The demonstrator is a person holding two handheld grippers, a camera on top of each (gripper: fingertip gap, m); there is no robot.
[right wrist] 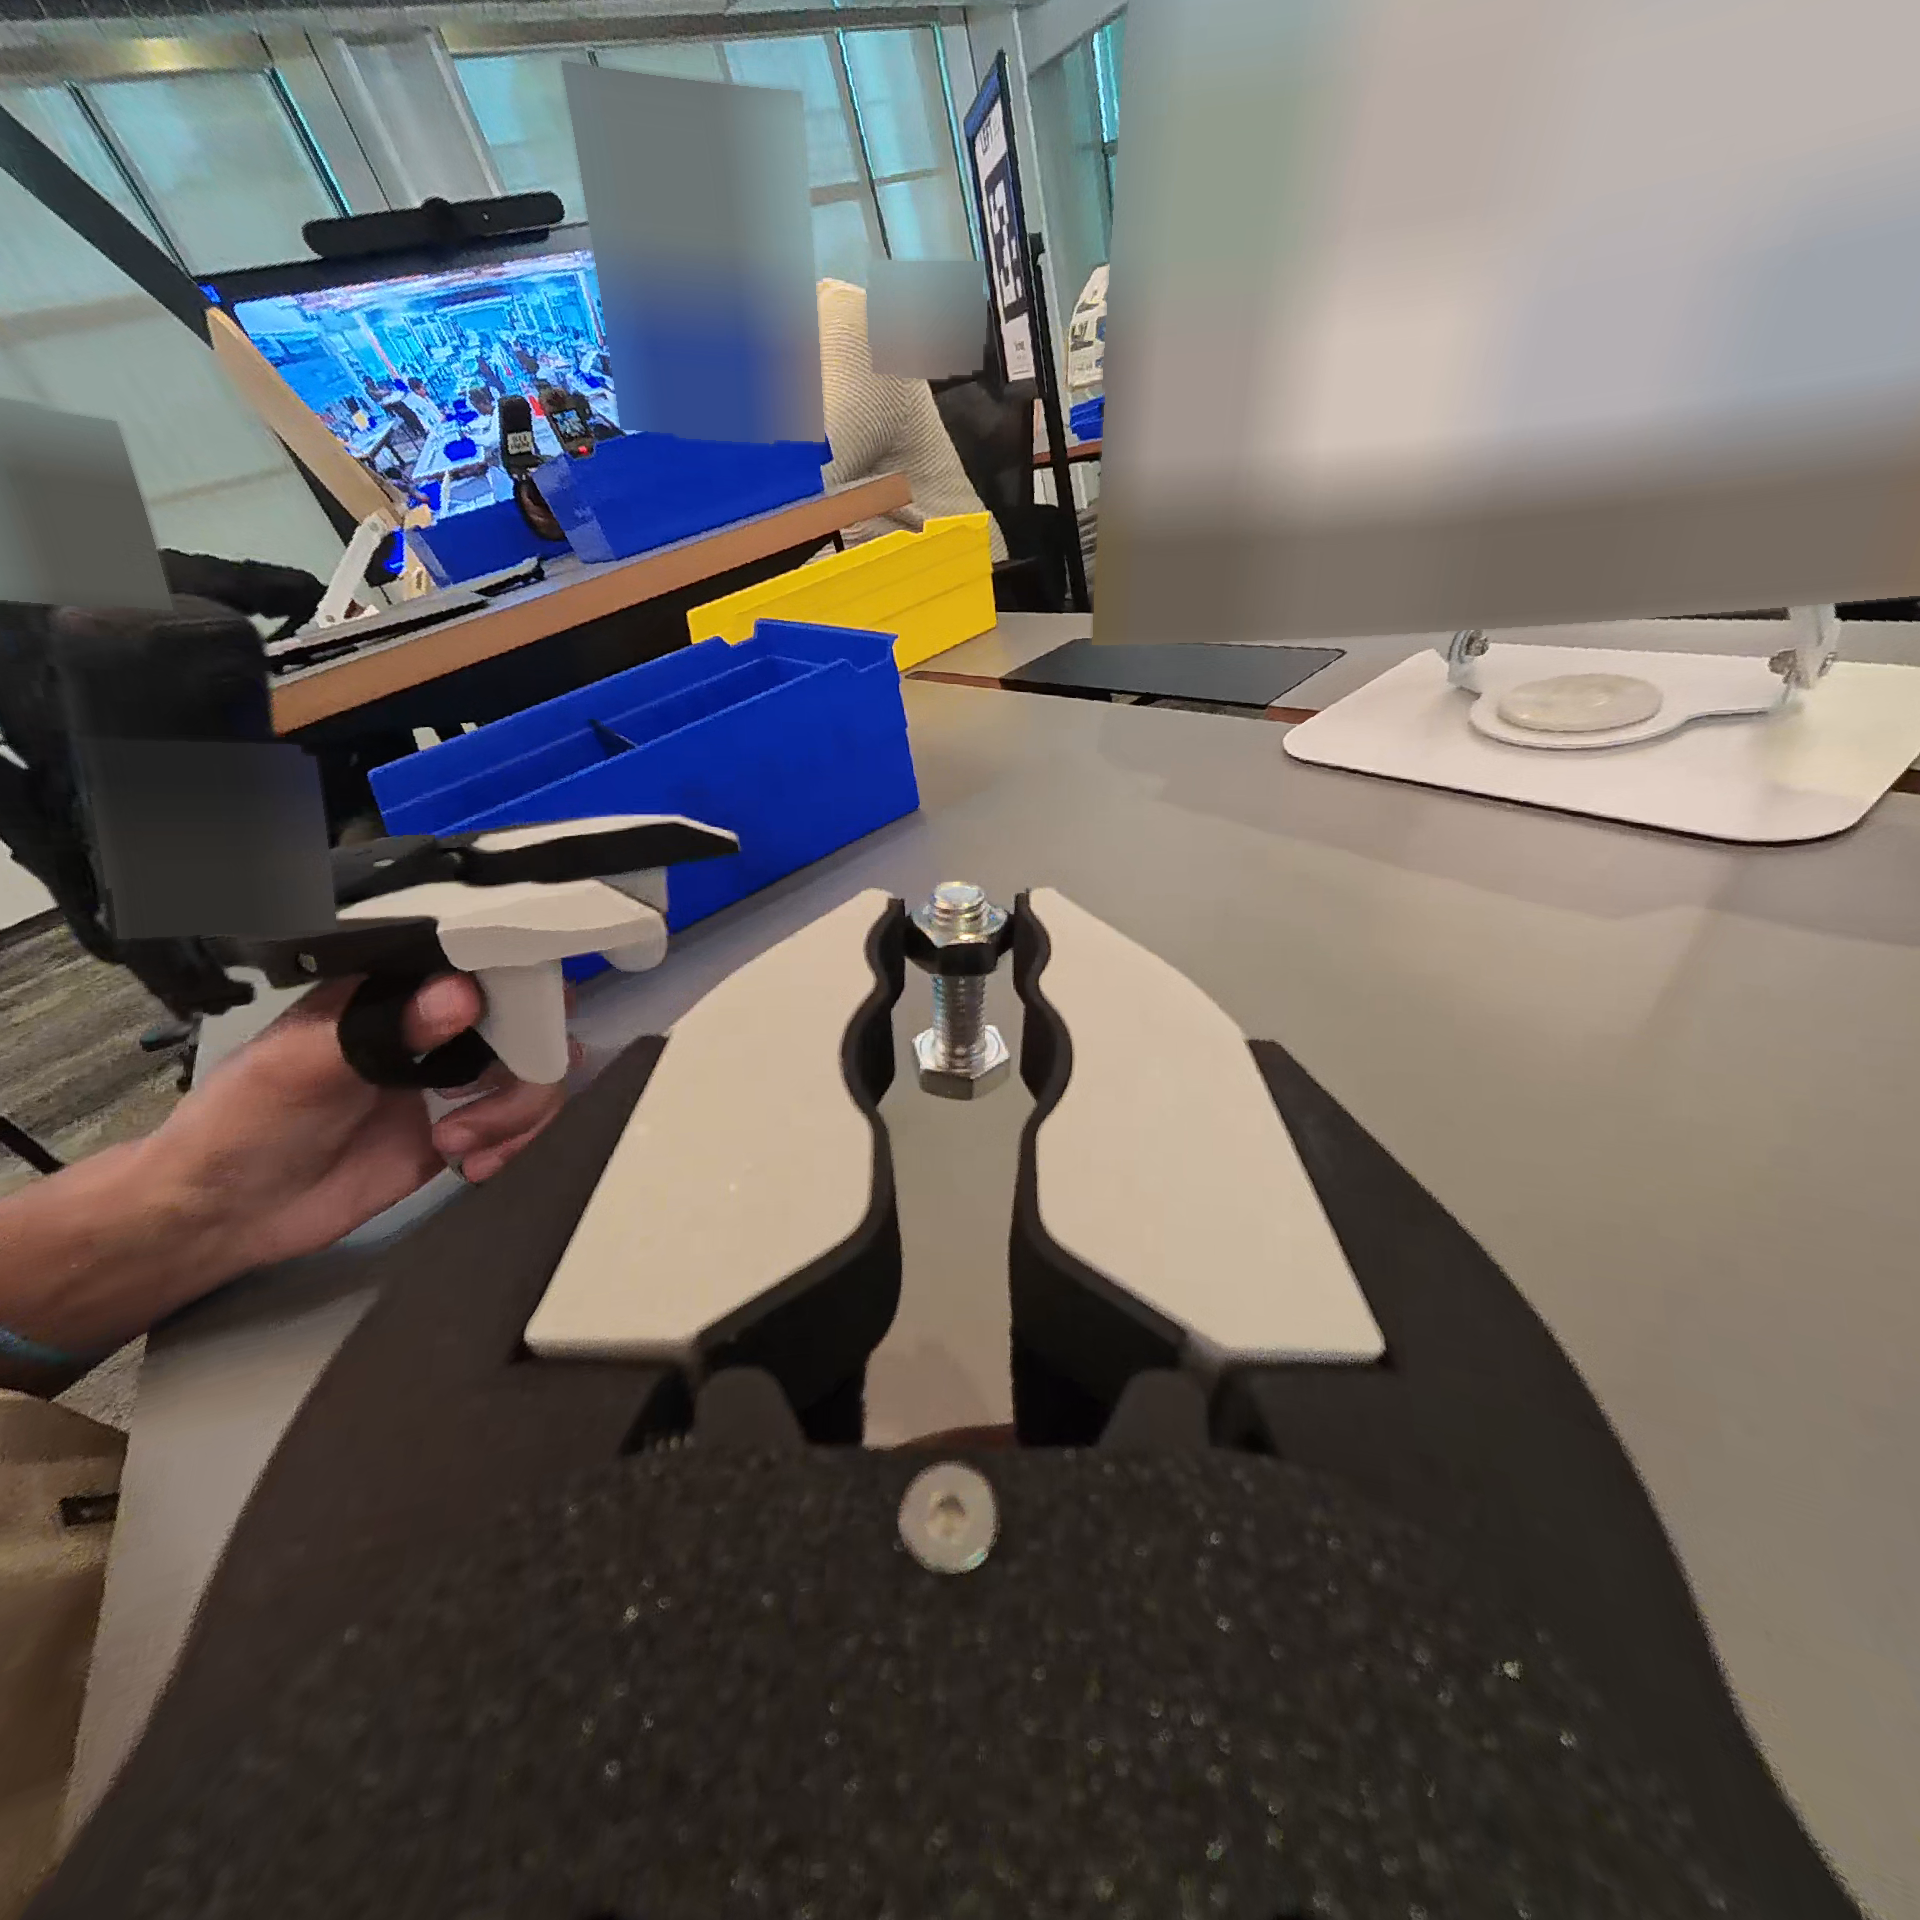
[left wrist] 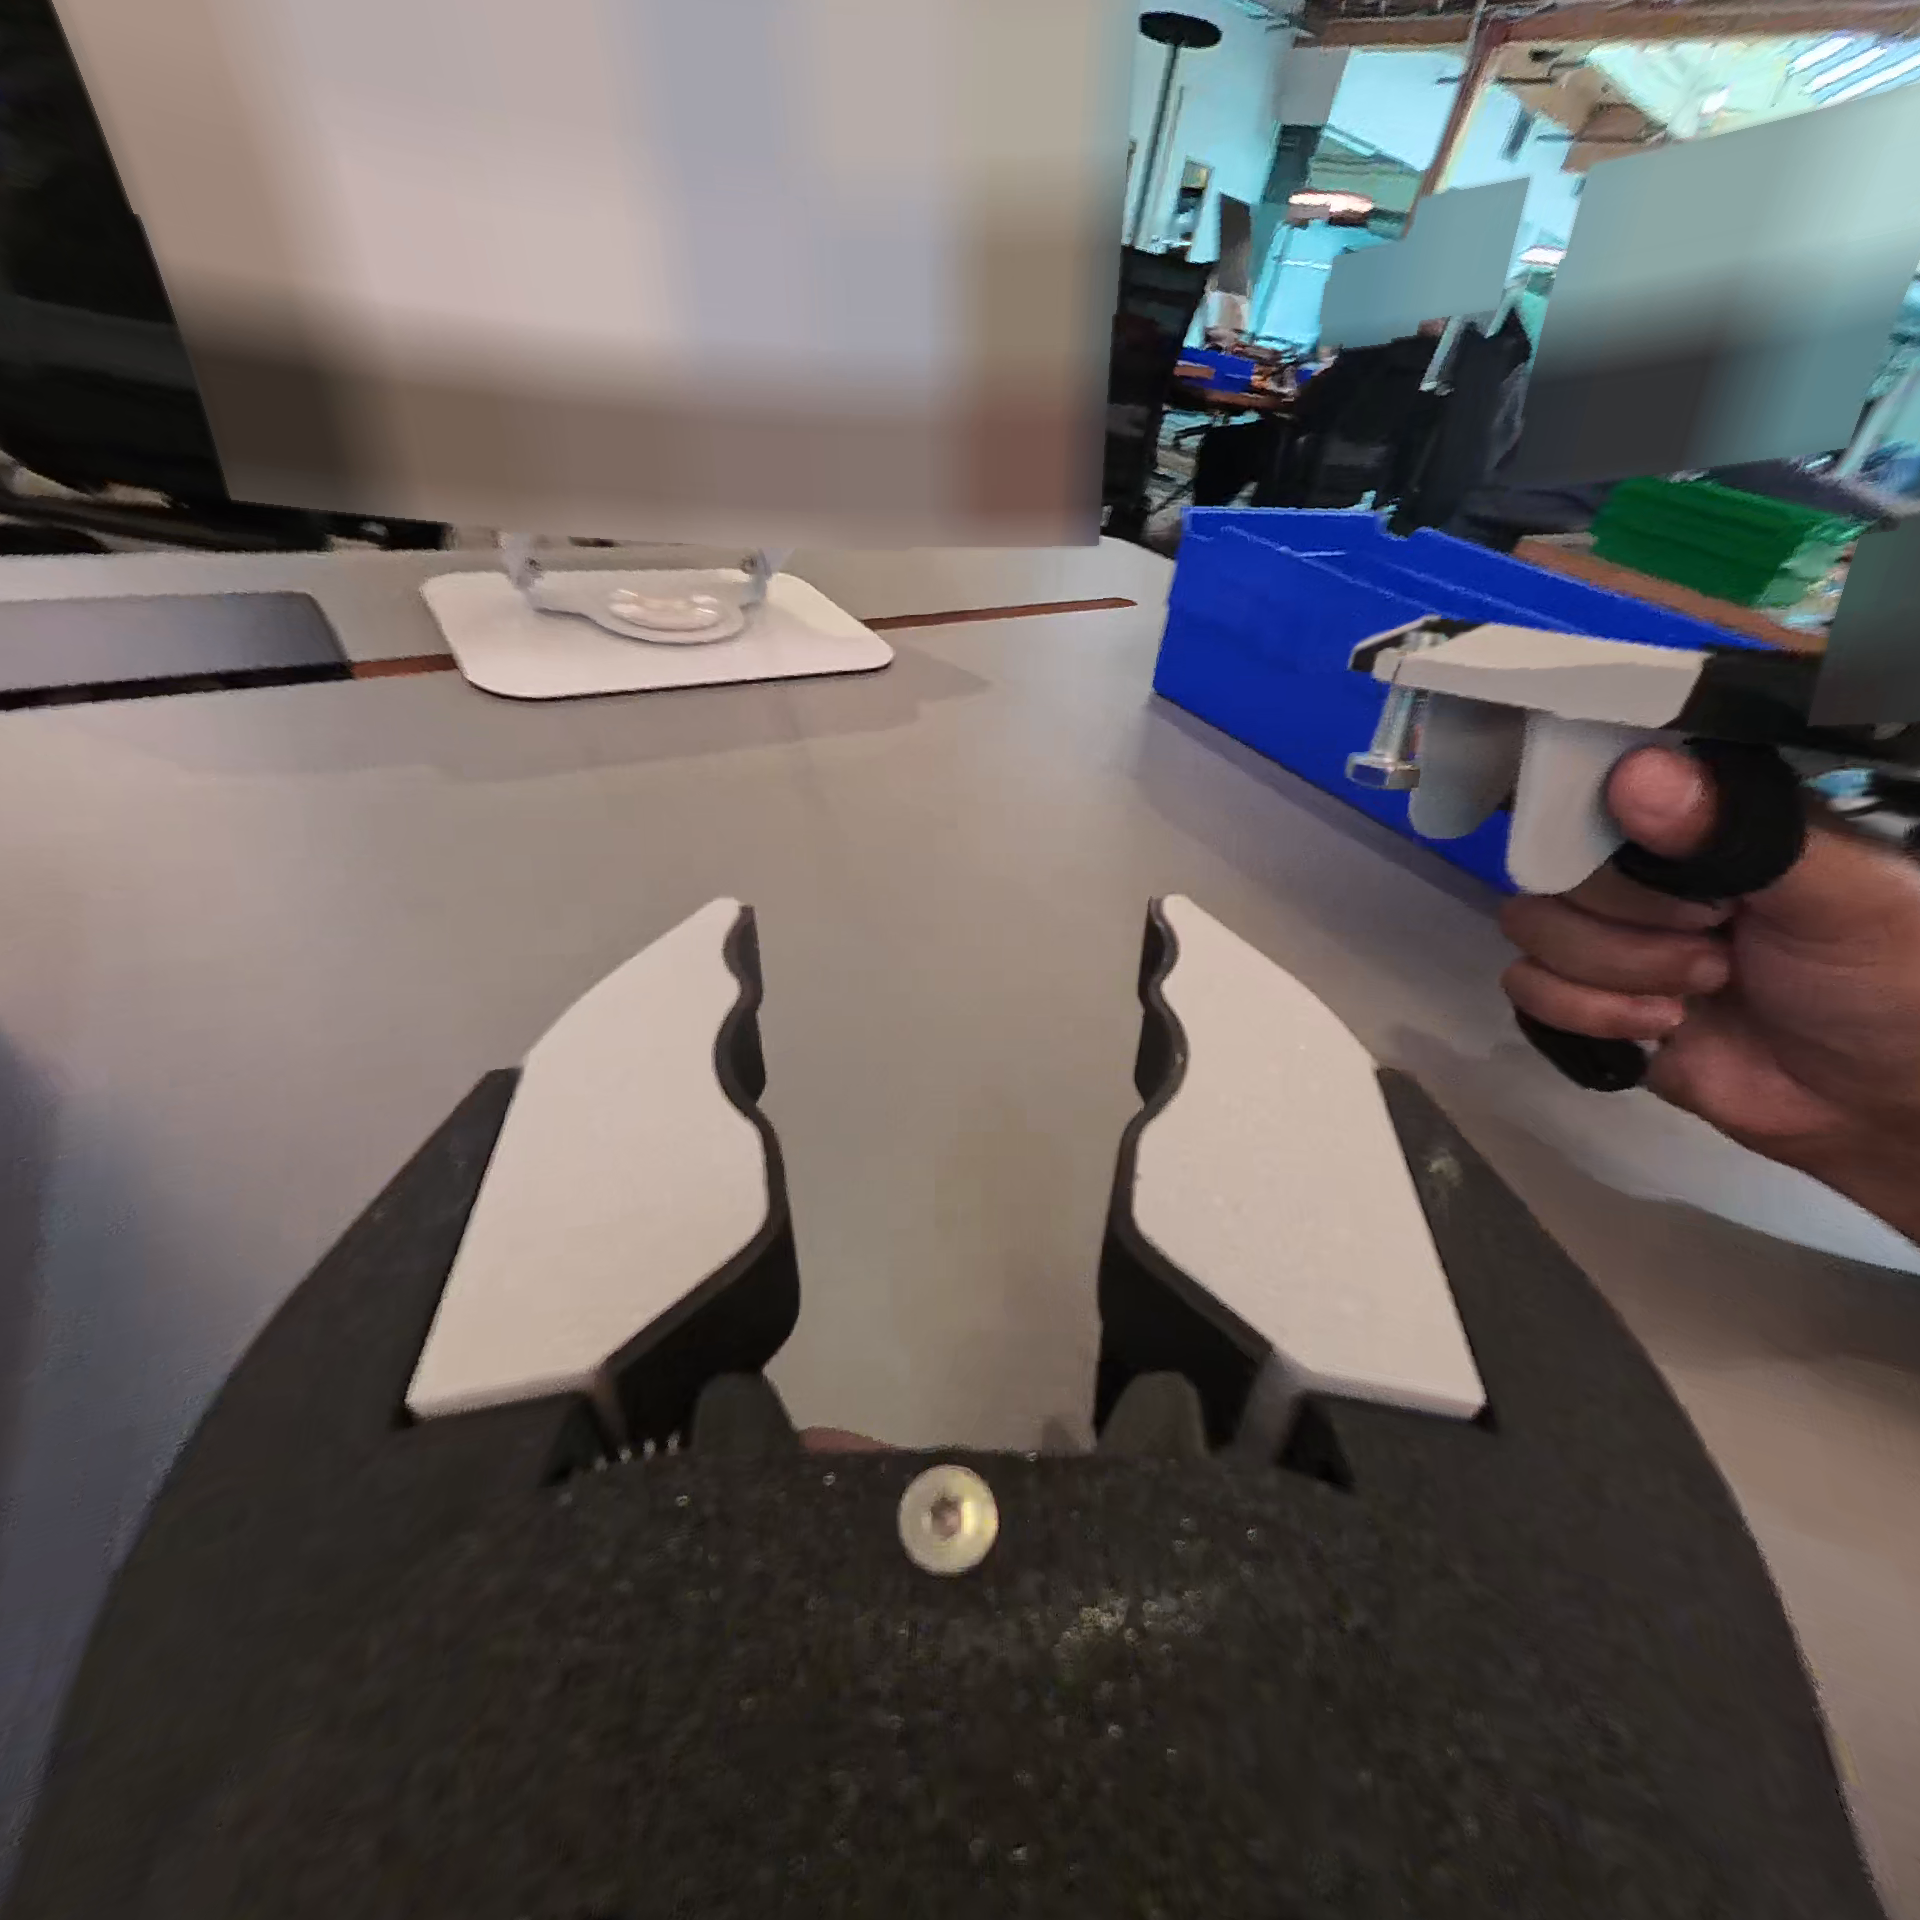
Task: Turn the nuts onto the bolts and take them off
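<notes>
Right claw (right wrist: 958,920) clamps nut (right wrist: 957,933), bolt (right wrist: 960,1023) hanging between its fingertips.

A large blurred patch (left wrist: 623,270) in the upper left of the left wrist view hides whatever stands above the white base plate (left wrist: 665,649) on the bench (left wrist: 935,810); the same patch (right wrist: 1507,312) fills the upper right of the right wrist view. In the left wrist view, the right claw (left wrist: 1387,675) is cut off by the right edge, its rear covered by a grey patch, and only the bolt's (left wrist: 1387,743) lower shank and head are seen below its fingers. In the right wrist view, the body of the left claw (right wrist: 686,842) is masked by a dark patch at middle left, and the forearm is cut by the left edge.
</notes>
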